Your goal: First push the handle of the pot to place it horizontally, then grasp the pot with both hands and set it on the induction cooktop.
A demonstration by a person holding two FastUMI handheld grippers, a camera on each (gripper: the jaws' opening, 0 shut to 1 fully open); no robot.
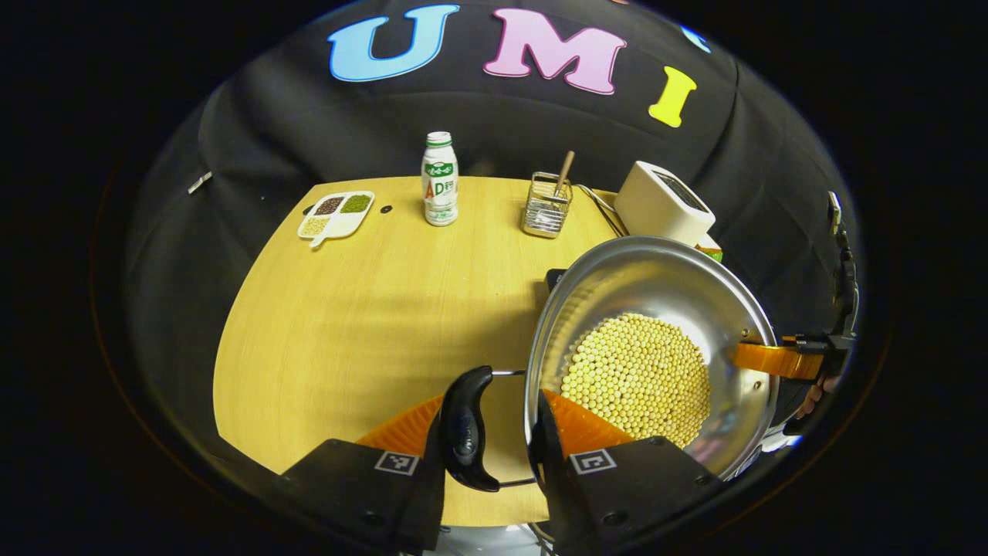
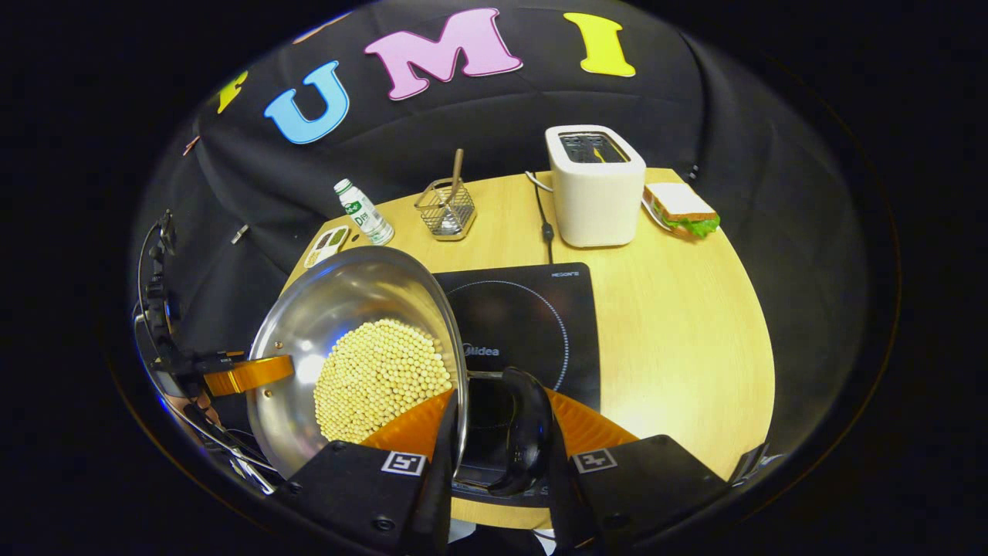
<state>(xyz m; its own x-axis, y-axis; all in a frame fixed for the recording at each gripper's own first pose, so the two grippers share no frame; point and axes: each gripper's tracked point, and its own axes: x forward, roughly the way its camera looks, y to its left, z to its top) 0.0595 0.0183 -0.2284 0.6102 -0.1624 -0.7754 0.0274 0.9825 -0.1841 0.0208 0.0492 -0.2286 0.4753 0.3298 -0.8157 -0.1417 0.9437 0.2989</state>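
A steel pot (image 1: 641, 278) with yellow beans (image 1: 637, 378) in it is held between both grippers. My left gripper (image 1: 490, 401) is shut on the pot's near black handle (image 1: 465, 432), one finger outside it and the other inside the rim. My right gripper (image 2: 500, 398) clamps the opposite black handle (image 2: 529, 432) the same way, with the pot (image 2: 347, 286) to its left. Each view shows the other gripper's finger hooked over the far rim. The pot overlaps the left edge of the black induction cooktop (image 2: 525, 316); I cannot tell whether it rests on anything.
A white toaster (image 2: 594, 185) stands behind the cooktop, its cable (image 2: 544, 216) running along the table, with a sandwich (image 2: 683, 208) to its right. At the back of the wooden table (image 1: 347, 324) are a bottle (image 1: 439, 181), a wire basket (image 1: 546, 205) and a divided dish (image 1: 337, 212).
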